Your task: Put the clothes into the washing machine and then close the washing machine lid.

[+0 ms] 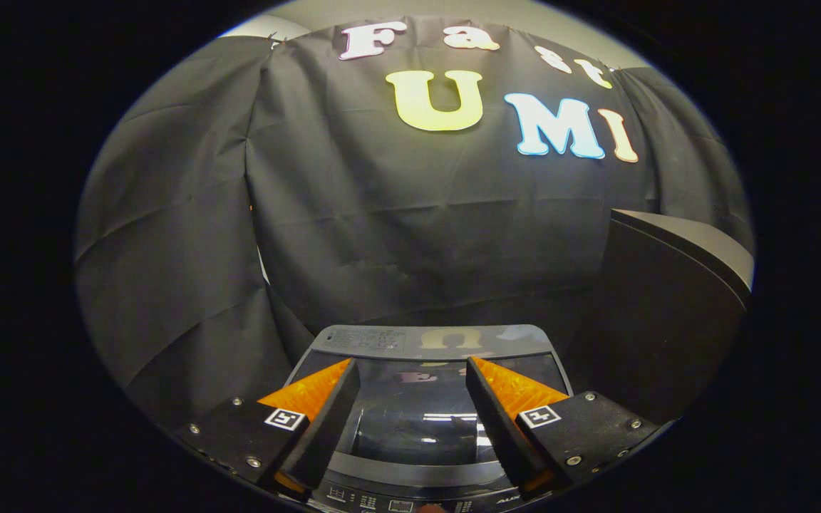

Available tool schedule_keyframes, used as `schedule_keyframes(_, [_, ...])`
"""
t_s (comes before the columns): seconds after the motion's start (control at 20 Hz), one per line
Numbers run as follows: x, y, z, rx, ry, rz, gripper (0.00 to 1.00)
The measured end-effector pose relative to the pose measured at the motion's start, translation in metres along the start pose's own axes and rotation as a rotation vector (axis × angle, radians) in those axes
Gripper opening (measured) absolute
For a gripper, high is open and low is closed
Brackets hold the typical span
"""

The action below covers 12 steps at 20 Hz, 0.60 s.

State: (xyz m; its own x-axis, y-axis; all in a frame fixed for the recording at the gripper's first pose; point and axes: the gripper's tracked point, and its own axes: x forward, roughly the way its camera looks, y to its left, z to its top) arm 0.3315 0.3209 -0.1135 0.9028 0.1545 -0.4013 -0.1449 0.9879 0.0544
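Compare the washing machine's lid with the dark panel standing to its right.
The washing machine lid lies flat and shut below the open gripper, between its fingers; the dark panel stands upright beyond the right finger. The lid is glossy and mirrors lights; the panel looks matte, with a paler top edge. The lid sits against the machine's control strip; the panel rises against the cloth wall. Both are dark.

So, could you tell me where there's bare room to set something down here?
The washer's closed glass lid is bare between and just ahead of the open gripper fingers. The grey rear panel beyond is narrow. The control strip below the fingers is crowded with buttons. A dark panel hems the washer's right.
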Motion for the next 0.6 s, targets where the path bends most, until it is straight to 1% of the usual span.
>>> schedule_keyframes(0.3, [-0.041,-0.006,0.025,-0.035,-0.071,-0.004,0.94])
schedule_keyframes(0.45, [-0.080,-0.012,0.043,-0.030,-0.100,0.011,0.95])
schedule_keyframes(0.6, [-0.122,-0.028,0.074,-0.056,-0.175,0.019,0.95])
